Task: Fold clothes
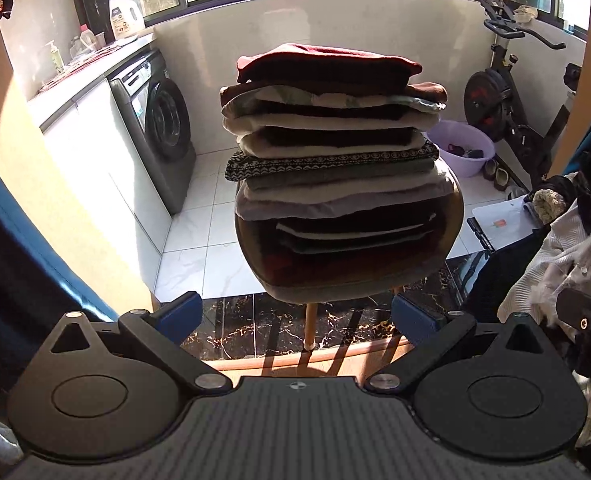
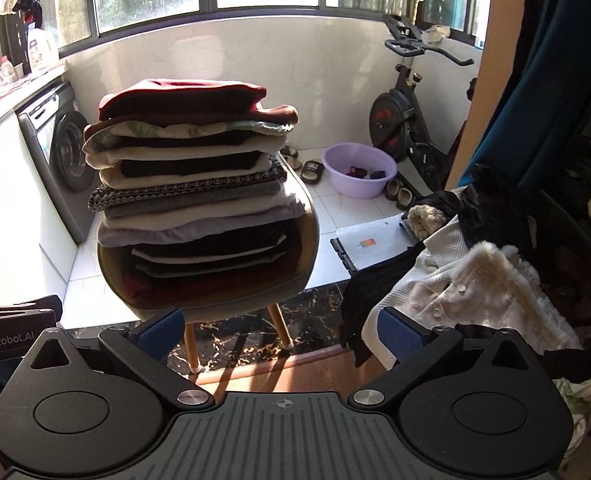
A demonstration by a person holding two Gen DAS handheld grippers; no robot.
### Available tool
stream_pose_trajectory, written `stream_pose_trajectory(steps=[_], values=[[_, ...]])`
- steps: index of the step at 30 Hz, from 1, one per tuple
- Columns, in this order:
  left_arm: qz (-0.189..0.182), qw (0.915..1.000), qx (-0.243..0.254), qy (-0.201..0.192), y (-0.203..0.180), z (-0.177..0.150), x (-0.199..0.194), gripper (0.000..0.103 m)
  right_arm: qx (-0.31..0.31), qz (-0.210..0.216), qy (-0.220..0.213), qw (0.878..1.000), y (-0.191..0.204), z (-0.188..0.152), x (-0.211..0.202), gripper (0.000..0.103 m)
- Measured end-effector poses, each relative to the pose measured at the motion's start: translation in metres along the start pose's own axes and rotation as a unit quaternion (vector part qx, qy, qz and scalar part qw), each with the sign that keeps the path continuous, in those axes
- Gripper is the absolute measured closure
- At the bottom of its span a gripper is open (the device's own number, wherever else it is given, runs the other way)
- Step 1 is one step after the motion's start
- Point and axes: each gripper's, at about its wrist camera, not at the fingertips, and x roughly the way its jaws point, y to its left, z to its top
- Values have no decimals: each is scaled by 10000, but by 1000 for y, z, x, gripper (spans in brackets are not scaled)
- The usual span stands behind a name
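Observation:
A tall stack of folded clothes [image 1: 331, 152] sits on a round chair [image 1: 279, 284], with a dark red garment on top; it also shows in the right wrist view [image 2: 191, 184]. A heap of unfolded clothes [image 2: 467, 280], white, furry and black, lies at the right and also shows in the left wrist view [image 1: 555, 264]. My left gripper [image 1: 297, 318] is open and empty, held in front of the chair. My right gripper [image 2: 281, 334] is open and empty, between the chair and the heap.
A washing machine [image 1: 155, 128] stands at the left under a counter with a detergent bottle [image 1: 125, 16]. A purple basin [image 2: 357, 170], slippers and an exercise bike [image 2: 407, 112] stand at the back right. Blue curtains hang at both sides.

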Motion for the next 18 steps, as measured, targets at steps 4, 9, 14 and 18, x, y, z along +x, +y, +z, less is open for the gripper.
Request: stream_pose_trajectory(steps=[4, 9, 14, 18], values=[[-198, 9997, -113, -115, 4, 1, -7, 0, 105, -126, -115, 9998, -6, 1, -10, 1], [-544, 9974, -466, -124, 10, 5, -9, 0, 97, -183, -202, 9996, -7, 0, -14, 1], [-704, 9947, -730, -143, 4, 10, -12, 0, -50, -213, -297, 9993, -15, 7, -16, 1], [-784, 9935, -800, -209, -8, 14, -16, 0, -49, -258, -383, 9989, -34, 13, -18, 1]])
